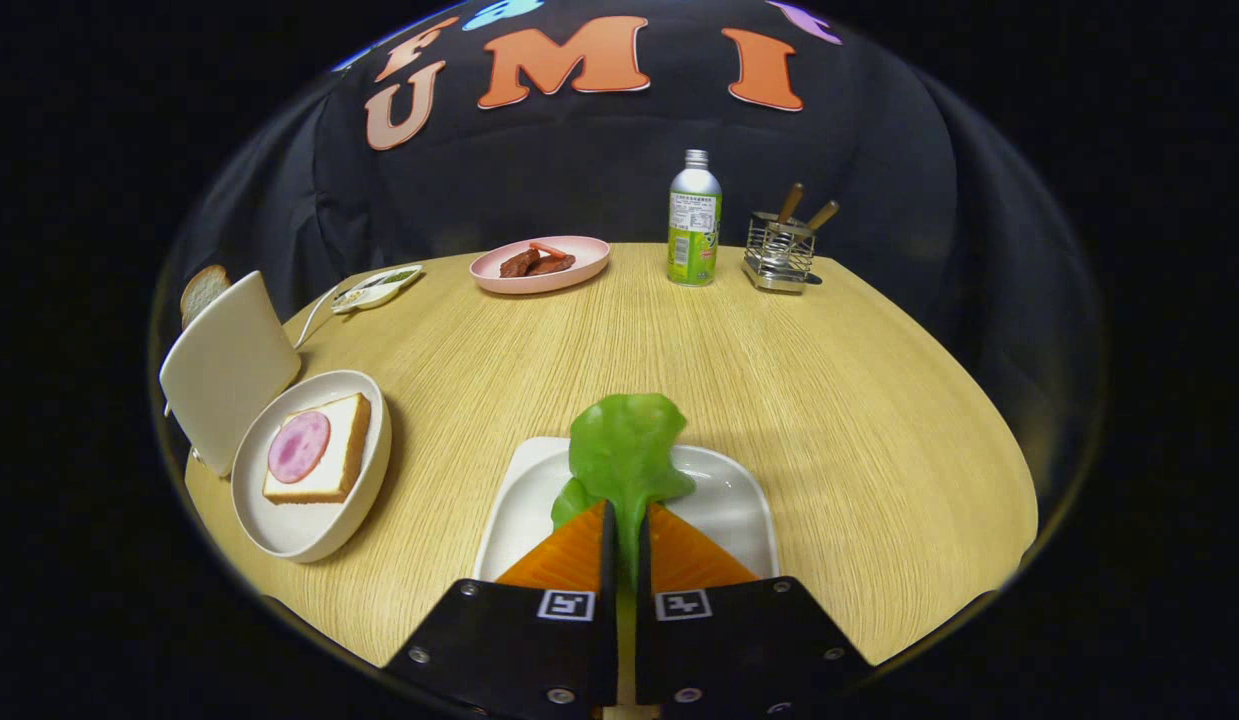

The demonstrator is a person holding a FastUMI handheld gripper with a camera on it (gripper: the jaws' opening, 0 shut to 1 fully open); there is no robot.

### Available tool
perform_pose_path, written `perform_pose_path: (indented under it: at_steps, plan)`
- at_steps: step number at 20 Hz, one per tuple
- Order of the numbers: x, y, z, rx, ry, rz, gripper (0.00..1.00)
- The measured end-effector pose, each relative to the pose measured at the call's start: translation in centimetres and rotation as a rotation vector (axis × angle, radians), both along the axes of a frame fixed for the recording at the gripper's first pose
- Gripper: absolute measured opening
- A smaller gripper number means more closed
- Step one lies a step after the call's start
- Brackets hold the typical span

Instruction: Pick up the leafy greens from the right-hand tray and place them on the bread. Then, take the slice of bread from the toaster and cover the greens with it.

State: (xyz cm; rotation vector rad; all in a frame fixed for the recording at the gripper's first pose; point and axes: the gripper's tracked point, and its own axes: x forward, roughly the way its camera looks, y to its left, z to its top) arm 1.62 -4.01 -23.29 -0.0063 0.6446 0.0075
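Hand-held gripper (624, 520) fingers pinched nearly together on a soft green lettuce leaf (624, 450), above a white square tray (739, 500) on the pale wooden bench (829, 400).

Left to right: a white toaster (224, 365) with a bread slice (203, 290) standing in it; a round cream plate (314, 530) holding white bread (329, 460) topped with a pink ham round (299, 446); a pink plate of sausages (539, 265); a green drink bottle (695, 225); a wire utensil holder (779, 250).
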Motion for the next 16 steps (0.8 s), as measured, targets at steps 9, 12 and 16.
perform_pose_path:
  at_steps: [9, 12, 16]
  plan:
    - [0.6, 2.5, 5.5, -0.025, -0.067, 0.024, 0.02]
    - [0.8, 5.1, 7.4, -0.021, -0.090, 0.062, 0.03]
    - [1.0, 9.9, 9.2, 0.009, -0.105, 0.126, 0.03]
